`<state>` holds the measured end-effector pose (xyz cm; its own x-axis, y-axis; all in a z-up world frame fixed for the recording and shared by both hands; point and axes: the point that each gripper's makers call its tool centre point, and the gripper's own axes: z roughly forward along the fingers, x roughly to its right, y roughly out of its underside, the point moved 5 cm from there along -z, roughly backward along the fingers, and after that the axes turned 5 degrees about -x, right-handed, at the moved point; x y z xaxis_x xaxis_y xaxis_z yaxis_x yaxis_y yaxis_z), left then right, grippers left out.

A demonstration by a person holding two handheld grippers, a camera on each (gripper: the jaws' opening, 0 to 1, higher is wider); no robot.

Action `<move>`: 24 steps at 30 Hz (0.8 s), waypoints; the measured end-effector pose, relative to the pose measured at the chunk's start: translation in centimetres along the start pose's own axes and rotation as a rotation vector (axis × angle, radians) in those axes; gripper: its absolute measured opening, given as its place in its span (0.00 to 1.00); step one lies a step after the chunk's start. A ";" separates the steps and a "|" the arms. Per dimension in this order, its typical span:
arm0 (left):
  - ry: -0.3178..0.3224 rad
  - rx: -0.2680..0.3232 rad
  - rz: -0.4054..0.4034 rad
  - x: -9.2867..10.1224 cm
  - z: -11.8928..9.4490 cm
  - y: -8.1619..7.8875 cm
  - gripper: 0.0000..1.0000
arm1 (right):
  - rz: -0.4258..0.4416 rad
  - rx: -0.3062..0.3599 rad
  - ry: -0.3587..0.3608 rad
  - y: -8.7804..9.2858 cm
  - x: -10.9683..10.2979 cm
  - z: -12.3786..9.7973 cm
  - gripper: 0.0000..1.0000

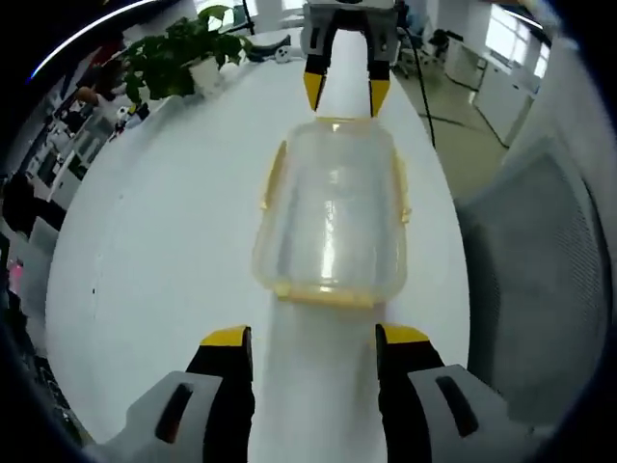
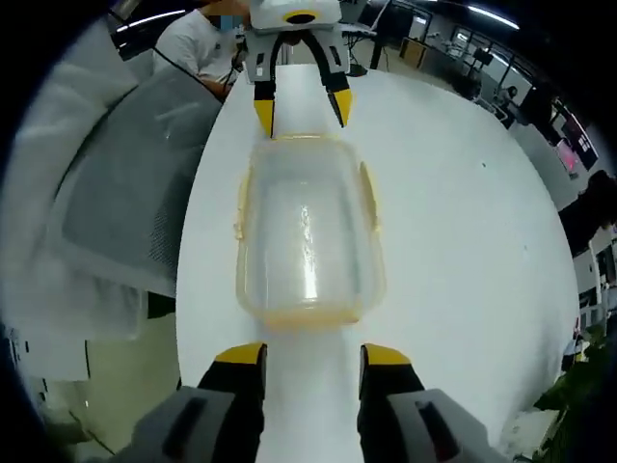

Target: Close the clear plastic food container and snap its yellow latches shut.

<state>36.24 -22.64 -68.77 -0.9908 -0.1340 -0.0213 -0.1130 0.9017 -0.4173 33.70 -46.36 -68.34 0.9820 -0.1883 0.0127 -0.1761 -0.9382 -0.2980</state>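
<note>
**Container lies between two facing grippers**

The clear food container [image 1: 331, 207] sits lid-on on the white table [image 1: 164, 251], between both tools. The left gripper [image 1: 313, 338] waits just short of its near end, jaws apart and empty. The right gripper [image 2: 313, 355] faces it likewise, jaws spread. Yellow latches [image 1: 273, 177] seem flipped outward, though blurred. A potted plant [image 1: 183, 53] stands well apart.
</note>
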 end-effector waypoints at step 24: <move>0.051 0.171 -0.784 0.8 1.8 -1.3 0.51 | 0.783 0.173 0.043 -1.8 -0.3 1.1 0.33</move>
<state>35.76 -24.64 -69.83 -0.6303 -0.6794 0.3756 -0.7684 0.4770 -0.4267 33.79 -44.27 -68.80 0.5739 -0.7873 -0.2255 -0.7960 -0.4716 -0.3795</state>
